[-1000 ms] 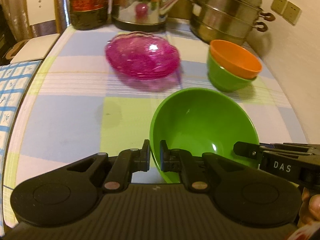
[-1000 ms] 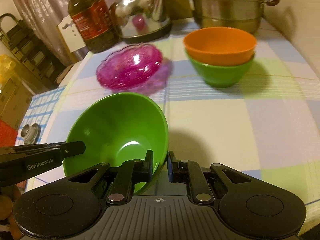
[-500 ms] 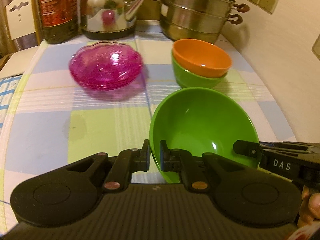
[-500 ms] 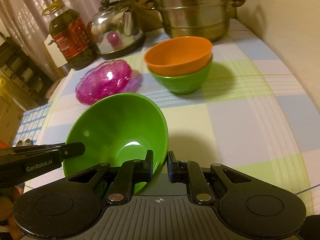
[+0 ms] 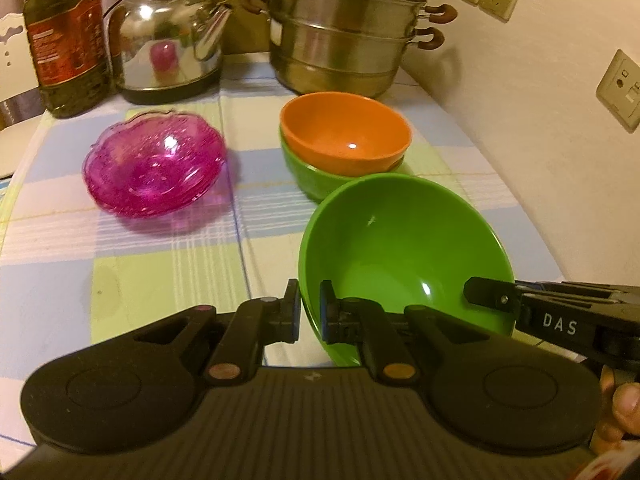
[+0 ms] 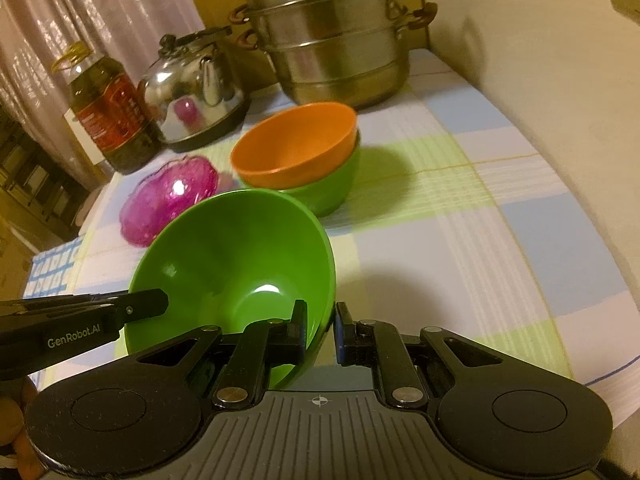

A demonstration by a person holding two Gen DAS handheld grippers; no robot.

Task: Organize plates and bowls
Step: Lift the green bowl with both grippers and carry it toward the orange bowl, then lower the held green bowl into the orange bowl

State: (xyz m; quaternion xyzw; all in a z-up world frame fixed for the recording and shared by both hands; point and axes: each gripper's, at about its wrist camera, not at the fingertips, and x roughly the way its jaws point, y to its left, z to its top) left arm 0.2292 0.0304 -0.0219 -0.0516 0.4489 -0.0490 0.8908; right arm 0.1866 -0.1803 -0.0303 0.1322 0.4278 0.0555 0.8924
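— Gripping the green bowl (image 5: 404, 252) from both sides, are they?
— Yes. The left gripper (image 5: 310, 316) has its jaws clamped on the near-left rim, the right gripper (image 6: 321, 334) on the opposite rim, and the bowl hangs tilted above the checked tablecloth (image 6: 500, 240).
— And the others?
— An orange bowl (image 5: 346, 136) sits nested in a second green bowl (image 5: 320, 178) just beyond; pink glass plates (image 5: 154, 166) lie stacked to the left, before the kettle (image 5: 168, 40).
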